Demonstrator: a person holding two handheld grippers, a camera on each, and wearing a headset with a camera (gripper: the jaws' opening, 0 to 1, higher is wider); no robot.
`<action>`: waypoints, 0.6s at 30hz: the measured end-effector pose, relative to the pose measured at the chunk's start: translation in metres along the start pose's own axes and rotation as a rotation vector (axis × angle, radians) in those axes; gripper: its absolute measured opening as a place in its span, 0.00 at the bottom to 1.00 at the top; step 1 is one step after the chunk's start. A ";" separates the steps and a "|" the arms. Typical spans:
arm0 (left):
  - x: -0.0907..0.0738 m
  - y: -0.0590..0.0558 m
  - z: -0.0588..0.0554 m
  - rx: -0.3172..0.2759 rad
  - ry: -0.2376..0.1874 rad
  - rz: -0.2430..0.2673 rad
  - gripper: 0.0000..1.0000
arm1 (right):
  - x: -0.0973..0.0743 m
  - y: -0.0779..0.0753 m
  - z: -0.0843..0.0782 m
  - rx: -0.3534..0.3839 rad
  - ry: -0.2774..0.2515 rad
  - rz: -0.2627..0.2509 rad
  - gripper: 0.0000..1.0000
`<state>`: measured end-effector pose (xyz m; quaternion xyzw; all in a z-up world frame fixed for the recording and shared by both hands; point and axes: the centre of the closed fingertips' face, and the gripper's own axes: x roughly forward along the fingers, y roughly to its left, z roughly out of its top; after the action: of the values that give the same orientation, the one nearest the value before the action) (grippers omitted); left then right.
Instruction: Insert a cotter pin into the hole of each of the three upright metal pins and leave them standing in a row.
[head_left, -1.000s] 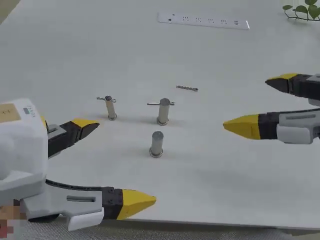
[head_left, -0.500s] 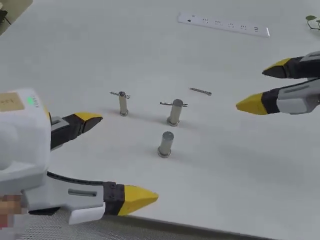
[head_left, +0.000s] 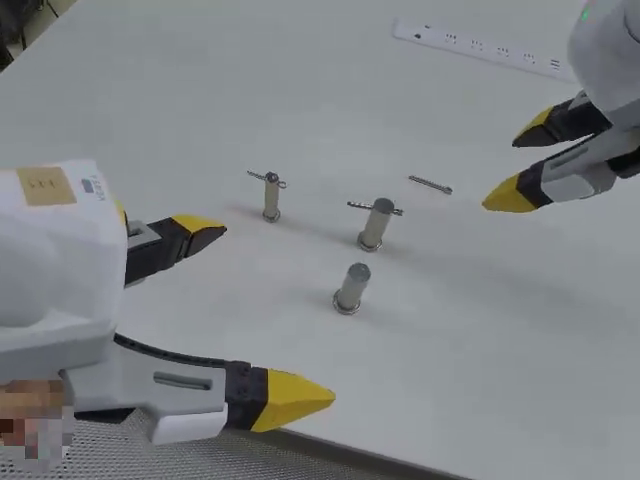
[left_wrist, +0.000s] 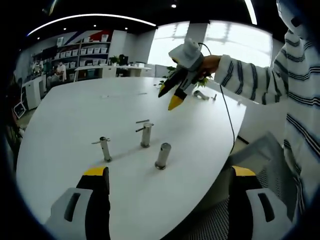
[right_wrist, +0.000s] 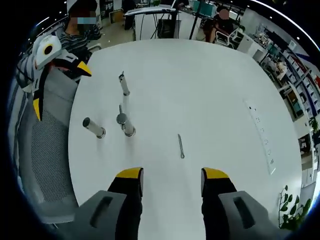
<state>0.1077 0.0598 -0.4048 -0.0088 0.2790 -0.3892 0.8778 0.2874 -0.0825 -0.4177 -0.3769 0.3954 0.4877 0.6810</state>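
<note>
Standing upright on the white surface (head_left: 150, 120), the far-left pin (head_left: 271, 197) is seen with the left cotter pin (head_left: 262, 177) pushed through its top. Next to it on the right, the middle pin (head_left: 374, 223) is also upright, and the middle cotter pin (head_left: 358, 206) sticks out on both sides near its top. The nearest pin (head_left: 351, 288) is set in front of those 2, out of their line, and its top is plain.

The loose cotter pin (head_left: 430, 185) is laid flat on the surface, behind the middle pin and a little to its right, not touching it.

The right gripper (head_left: 508, 172) is held up over the surface on the right side. Its jaws are spread apart and nothing is held between them. In the right gripper view, the loose cotter pin is seen just ahead, in line with the gap between the 2 jaws.

The left gripper (head_left: 265, 315) is held low at the near left edge of the surface. Its jaws are spread wide and nothing is held, and all 3 metal pins are seen ahead of it.

A white power strip (head_left: 480, 45) is laid at the far side of the surface.
</note>
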 end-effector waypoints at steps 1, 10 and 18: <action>0.000 0.000 -0.001 -0.002 0.003 0.001 0.99 | 0.003 0.000 0.001 -0.011 0.010 0.008 0.42; 0.000 0.005 -0.002 -0.033 -0.009 0.025 0.98 | 0.027 -0.003 0.003 -0.079 0.090 0.073 0.38; 0.001 0.002 -0.007 -0.050 -0.001 0.021 0.96 | 0.052 -0.011 0.004 -0.101 0.129 0.117 0.32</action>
<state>0.1060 0.0623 -0.4116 -0.0279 0.2882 -0.3727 0.8816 0.3101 -0.0624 -0.4617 -0.4175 0.4346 0.5209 0.6045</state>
